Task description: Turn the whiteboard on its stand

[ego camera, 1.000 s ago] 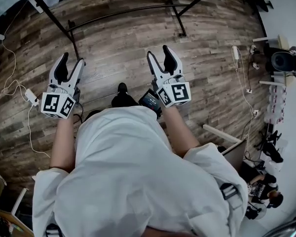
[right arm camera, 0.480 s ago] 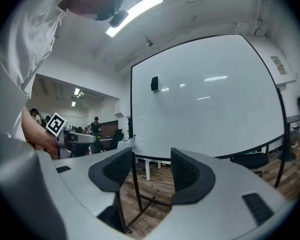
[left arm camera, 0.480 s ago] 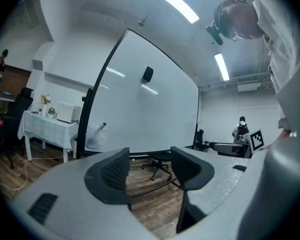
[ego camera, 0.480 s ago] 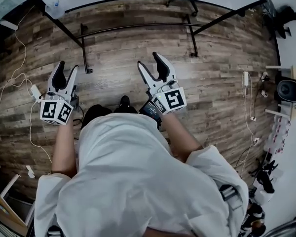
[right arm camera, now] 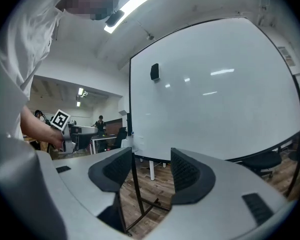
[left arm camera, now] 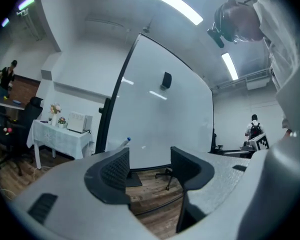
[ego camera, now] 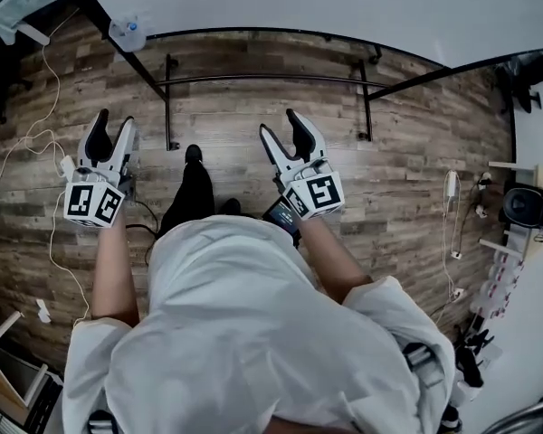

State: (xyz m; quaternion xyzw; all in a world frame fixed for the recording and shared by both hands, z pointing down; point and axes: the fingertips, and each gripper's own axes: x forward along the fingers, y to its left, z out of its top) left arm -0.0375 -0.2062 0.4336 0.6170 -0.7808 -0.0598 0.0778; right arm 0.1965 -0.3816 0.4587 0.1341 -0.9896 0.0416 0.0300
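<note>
So, nearest in the head view, both forearms reach forward with the left gripper (ego camera: 113, 120) and right gripper (ego camera: 281, 122) held level. Their jaws are apart and empty, short of the stand (ego camera: 262, 78) and the whiteboard (ego camera: 299, 3) beyond it. Only the gripper views show the board's upright face, with a small dark thing (right arm camera: 154, 72), maybe a magnet, up high.

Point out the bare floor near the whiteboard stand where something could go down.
Bare planks lie between the right gripper, the stand's foot and the white power strip. The left edge is crowded with cables; the right edge with gear.
</note>
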